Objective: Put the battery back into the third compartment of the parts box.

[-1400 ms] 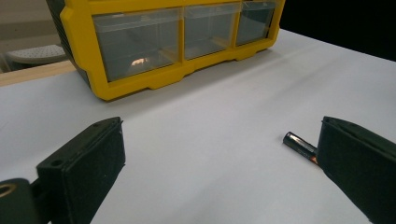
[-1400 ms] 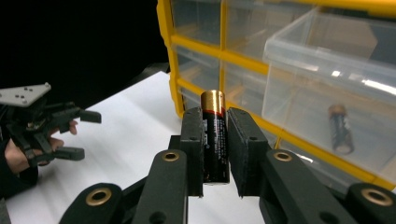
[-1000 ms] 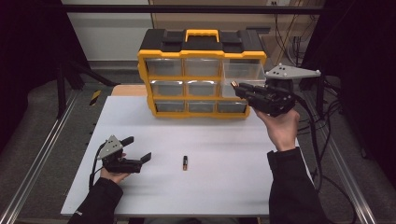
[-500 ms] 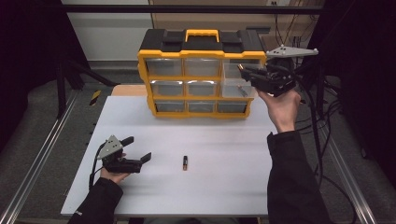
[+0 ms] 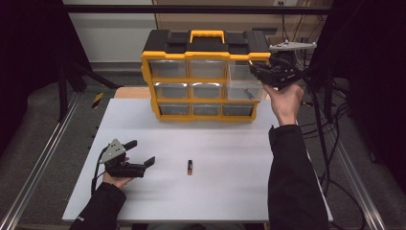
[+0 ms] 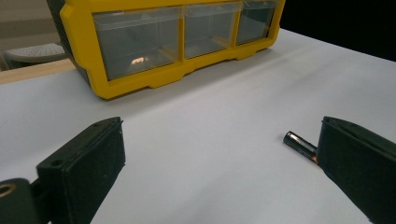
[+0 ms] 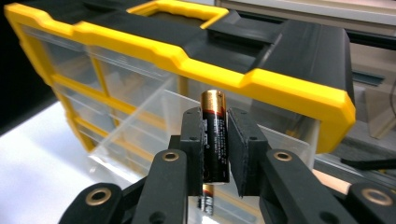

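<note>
two batteries figure in this scene. one battery point(image 7: 215, 135) stands upright between the closed jaws of the right gripper point(image 7: 215, 151), seen at centre frame in the right gripper view; in the high view that gripper point(image 5: 256, 72) sits at upper right, at the top right corner of the yellow organiser point(image 5: 201, 55), over the pulled-out clear drawer point(image 5: 244, 87) in which another cell point(image 7: 205, 201) already lies. the second battery point(image 5: 189, 167) lies on the white table point(image 5: 230, 191) at lower centre of the high view, apart from the organiser. the left gripper point(image 5: 139, 155), at lower left, rests on the table with its jaws wide apart and nothing between them; the loose battery point(image 6: 300, 145) appears just beside its right-hand jaw. step in hand, as judged: carrying the held battery to the open drawer. the next move calls for lowering the jaws over the drawer's opening before releasing.
</note>
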`<state>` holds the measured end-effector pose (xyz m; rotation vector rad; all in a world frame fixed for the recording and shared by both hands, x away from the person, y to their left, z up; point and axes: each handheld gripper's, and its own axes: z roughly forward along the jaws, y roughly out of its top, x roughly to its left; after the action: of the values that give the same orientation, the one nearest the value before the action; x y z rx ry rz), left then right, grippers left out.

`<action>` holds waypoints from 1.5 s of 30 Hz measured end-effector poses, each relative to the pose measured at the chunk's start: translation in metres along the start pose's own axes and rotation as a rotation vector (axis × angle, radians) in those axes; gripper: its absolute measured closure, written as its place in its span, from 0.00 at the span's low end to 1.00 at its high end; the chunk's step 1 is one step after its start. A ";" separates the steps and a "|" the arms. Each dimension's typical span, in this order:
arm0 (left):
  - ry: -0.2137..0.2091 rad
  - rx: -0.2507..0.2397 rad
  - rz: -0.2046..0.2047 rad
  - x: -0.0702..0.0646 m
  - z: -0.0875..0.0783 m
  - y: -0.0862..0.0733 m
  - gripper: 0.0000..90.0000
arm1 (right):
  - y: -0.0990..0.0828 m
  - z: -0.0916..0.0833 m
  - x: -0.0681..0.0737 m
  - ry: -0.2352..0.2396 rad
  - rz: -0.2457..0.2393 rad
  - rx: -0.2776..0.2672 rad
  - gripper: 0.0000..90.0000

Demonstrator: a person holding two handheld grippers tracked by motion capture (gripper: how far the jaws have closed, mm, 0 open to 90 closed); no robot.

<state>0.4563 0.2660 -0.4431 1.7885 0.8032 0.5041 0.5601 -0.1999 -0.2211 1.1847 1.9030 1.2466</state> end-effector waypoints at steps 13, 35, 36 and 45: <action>0.000 0.003 0.001 0.000 0.000 0.000 0.01 | -0.009 0.012 -0.006 -0.049 -0.002 0.074 0.85; 0.000 0.005 -0.001 0.000 0.001 0.000 0.01 | -0.012 -0.022 0.007 0.003 -0.024 -0.130 0.41; 0.001 0.004 0.000 0.000 0.001 0.000 0.01 | -0.014 -0.027 0.011 -0.004 -0.036 -0.166 0.33; 0.004 0.004 0.001 0.000 0.000 0.000 0.01 | -0.038 -0.048 0.038 0.041 -0.024 -0.230 0.04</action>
<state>0.4564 0.2657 -0.4434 1.7917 0.8065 0.5069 0.4903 -0.1917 -0.2359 1.0210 1.7416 1.4424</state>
